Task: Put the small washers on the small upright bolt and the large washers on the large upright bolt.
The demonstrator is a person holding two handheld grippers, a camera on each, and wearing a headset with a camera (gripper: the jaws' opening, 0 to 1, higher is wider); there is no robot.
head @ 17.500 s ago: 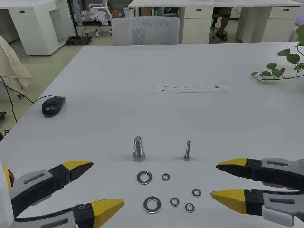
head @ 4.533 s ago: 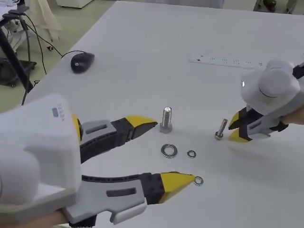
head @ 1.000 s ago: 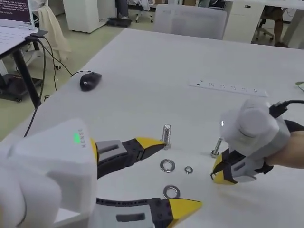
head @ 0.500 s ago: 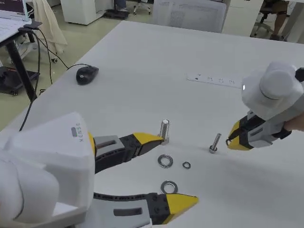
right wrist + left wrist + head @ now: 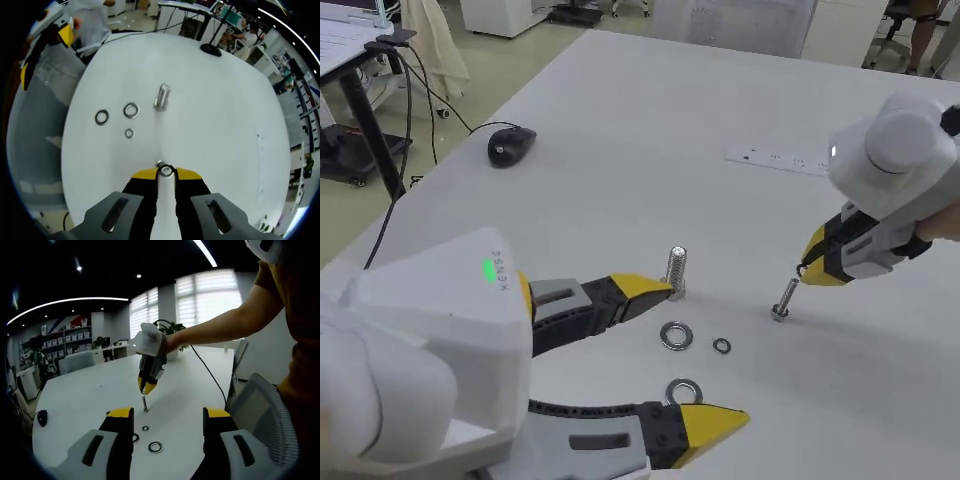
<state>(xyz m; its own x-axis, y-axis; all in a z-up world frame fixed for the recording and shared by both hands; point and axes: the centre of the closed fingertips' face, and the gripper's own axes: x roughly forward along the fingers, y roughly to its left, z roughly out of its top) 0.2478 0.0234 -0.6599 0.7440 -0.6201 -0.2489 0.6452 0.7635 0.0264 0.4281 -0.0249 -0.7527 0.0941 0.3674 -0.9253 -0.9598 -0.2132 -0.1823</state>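
The large bolt (image 5: 676,270) and the small bolt (image 5: 785,298) stand upright on the white table (image 5: 620,150). My right gripper (image 5: 808,270) hovers just above and right of the small bolt's top, shut on a small washer (image 5: 161,171); the bolt tip (image 5: 159,163) shows right behind it. Two large washers (image 5: 675,335) (image 5: 683,390) and a small washer (image 5: 721,346) lie flat in front of the bolts. My left gripper (image 5: 685,355) is open low over the table, its jaws either side of the large washers. In the left gripper view the right gripper (image 5: 146,385) hangs over the small bolt (image 5: 144,404).
A black mouse (image 5: 510,148) lies at the table's left side and a white power strip (image 5: 785,160) at the back. Beyond the left table edge are cables and the floor. A mesh chair (image 5: 265,410) stands beside the table.
My right gripper rose from the table right of the small bolt and came over the bolt's top with the small washer. The left gripper stayed open in place.
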